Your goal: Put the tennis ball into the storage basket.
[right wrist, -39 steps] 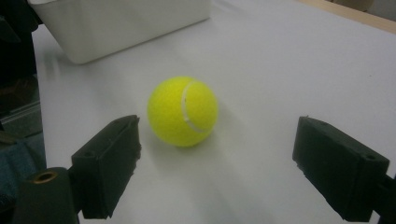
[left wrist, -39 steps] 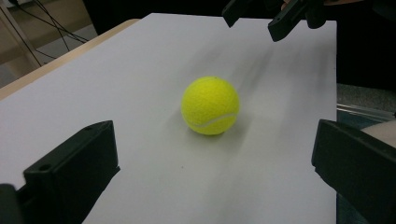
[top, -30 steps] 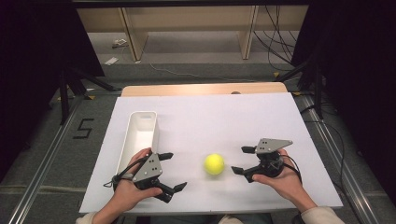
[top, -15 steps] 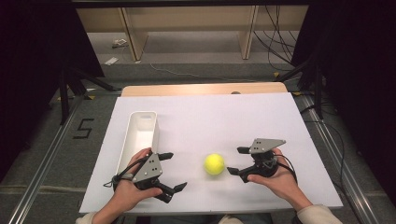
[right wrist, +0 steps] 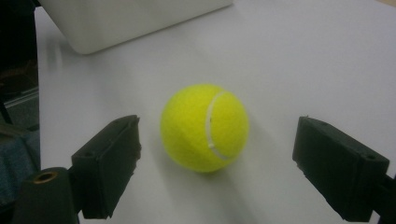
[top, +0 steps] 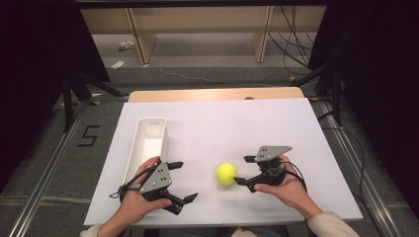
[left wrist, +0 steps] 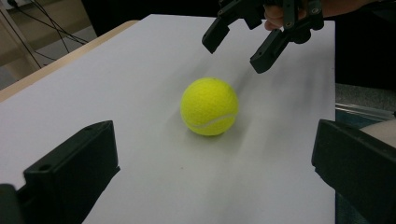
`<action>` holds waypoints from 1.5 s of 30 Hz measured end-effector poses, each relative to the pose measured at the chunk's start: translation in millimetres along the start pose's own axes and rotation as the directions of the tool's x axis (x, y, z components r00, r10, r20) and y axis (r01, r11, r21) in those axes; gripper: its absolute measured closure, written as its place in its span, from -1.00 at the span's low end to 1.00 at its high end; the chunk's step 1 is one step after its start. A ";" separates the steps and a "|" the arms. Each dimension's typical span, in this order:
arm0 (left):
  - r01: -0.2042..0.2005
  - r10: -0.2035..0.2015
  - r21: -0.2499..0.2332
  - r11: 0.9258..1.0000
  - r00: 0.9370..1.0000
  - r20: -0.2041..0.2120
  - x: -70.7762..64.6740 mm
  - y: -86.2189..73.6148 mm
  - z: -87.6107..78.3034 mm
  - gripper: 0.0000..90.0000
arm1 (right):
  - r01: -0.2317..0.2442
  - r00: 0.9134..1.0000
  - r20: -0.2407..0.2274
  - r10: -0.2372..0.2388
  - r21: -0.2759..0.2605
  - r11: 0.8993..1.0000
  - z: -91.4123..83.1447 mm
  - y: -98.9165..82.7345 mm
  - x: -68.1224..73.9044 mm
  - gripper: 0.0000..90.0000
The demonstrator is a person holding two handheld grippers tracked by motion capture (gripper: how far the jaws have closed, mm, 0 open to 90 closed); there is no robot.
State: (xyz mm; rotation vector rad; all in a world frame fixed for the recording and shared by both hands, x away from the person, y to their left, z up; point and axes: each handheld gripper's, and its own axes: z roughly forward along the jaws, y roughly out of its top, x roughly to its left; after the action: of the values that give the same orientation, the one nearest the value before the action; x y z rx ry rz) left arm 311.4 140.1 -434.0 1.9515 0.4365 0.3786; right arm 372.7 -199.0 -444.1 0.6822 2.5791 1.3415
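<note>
From the high view, the right gripper (top: pixel 245 170) has slid leftward across the white board (top: pixel 296 128) over the last second and now sits just beside the tennis ball (top: pixel 226 173), its jaws spread wide and pointed at it, one tip nearly touching the ball's right side; that reads as the approach to a pick being nearly done, with the closing of the jaws not yet begun. The left gripper (top: pixel 184 181) has stayed where it was, near the front edge of the board, jaws open and holding nothing. The ball itself has not moved: it rests on the board between the two grippers, well apart from the white bin (top: pixel 134 159) that lies lengthwise at the left, and what shows of that bin's inside is empty. In the left gripper view, the tennis ball (left wrist: pixel 209 106) sits on the board ahead of the open black jaws, and beyond it the right gripper (left wrist: pixel 236 43) hangs just above the surface with its jaws parted. In the right gripper view, the tennis ball (right wrist: pixel 204 127) lies centred between the two wide-set jaws, neither touching it, with a corner of the white bin (right wrist: pixel 116 23) beyond; my guess is a short push forward would seat it for a grasp.
</note>
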 end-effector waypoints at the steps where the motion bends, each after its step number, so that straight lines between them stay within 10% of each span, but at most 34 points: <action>1: 0.000 0.000 0.000 1.000 1.000 0.000 0.0 0.0 0.0 -1.00 | 0.003 1.000 -0.003 -0.003 0.001 1.000 1.3 0.4 0.0 -0.65; 45: -0.002 0.002 0.005 1.000 1.000 0.005 -0.5 -0.6 0.4 -1.00 | 0.026 0.999 -0.037 -0.023 0.083 0.996 51.4 11.3 -0.8 -0.65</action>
State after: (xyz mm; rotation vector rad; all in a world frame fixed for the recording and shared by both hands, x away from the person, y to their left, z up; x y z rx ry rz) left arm 311.0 139.8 -434.7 1.9578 0.4328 0.3743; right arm 394.4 -155.9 -465.1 0.6438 2.6763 1.2559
